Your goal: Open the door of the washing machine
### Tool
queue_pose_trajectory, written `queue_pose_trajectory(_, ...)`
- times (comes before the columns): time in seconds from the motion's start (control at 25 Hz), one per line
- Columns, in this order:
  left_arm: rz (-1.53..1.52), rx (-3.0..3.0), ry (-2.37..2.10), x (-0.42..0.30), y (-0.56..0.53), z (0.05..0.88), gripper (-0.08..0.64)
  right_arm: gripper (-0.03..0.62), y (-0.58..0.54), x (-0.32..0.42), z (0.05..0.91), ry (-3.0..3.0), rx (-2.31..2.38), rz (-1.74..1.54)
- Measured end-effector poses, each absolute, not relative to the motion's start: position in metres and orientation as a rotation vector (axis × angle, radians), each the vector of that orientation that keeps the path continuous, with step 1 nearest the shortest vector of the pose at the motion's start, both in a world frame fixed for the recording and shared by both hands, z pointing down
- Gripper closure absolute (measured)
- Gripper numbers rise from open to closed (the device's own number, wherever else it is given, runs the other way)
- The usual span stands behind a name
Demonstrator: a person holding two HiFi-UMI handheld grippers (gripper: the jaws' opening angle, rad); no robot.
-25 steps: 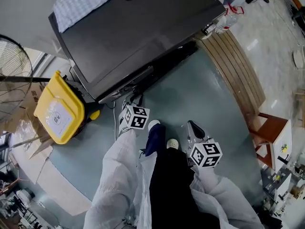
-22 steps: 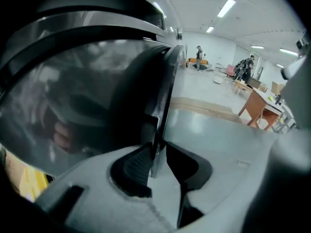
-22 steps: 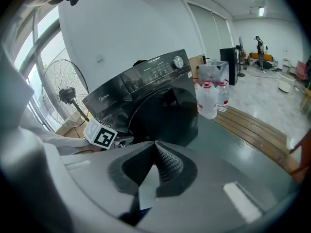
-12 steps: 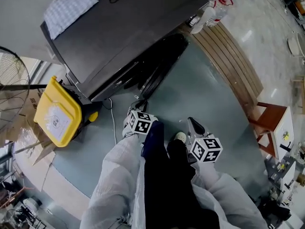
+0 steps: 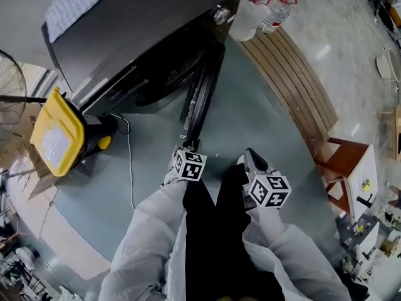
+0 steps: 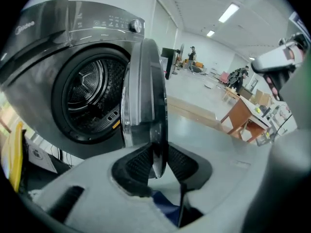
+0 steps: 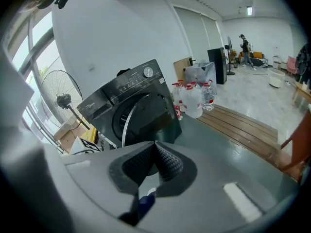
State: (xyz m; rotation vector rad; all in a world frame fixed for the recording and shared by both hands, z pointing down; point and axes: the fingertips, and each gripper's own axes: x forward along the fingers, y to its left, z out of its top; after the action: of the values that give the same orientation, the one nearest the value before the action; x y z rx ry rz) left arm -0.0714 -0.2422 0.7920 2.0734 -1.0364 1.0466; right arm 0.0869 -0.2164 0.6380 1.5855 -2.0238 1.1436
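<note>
Beside the washing machine (image 5: 119, 39), pulling its door (image 6: 143, 96) by the rim.
Stands swung well out from the dark drum opening, edge-on over the grey-green floor (image 5: 250, 118), with its lower rim caught between the pads of the left gripper (image 6: 156, 161); clamped there, though just eased a little wider. Hangs low to the right of it, clear of the door: right gripper (image 7: 154, 147), tips pressed together on nothing. Flanked by a yellow bin (image 5: 55, 133) and water bottles (image 5: 247, 14).
</note>
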Motion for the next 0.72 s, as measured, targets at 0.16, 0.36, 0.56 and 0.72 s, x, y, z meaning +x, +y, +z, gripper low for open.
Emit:
queue_pose_trajectory(0.16,0.988,1.988,-1.164,-0.029,-0.230,0.793,0.473,0.581,-0.203,0.135,0.642,-2.083,1.440,1.086)
queue_pose_trajectory(0.36,0.931,1.910,-1.246,0.031,-0.215,0.793,0.470,0.581,-0.187,0.209,0.643,-2.123,1.352,1.029)
queue_pose_trajectory(0.56,0.860,1.895,-1.239,0.090,-0.215,0.792,0.455,0.581,-0.179,0.262,0.648,-2.110,1.405,1.048)
queue_pose_trajectory(0.72,0.771,1.883,-1.216,0.140,-0.223,0.795,0.442,0.581,-0.166,0.292,0.655,-2.083,1.459,1.096)
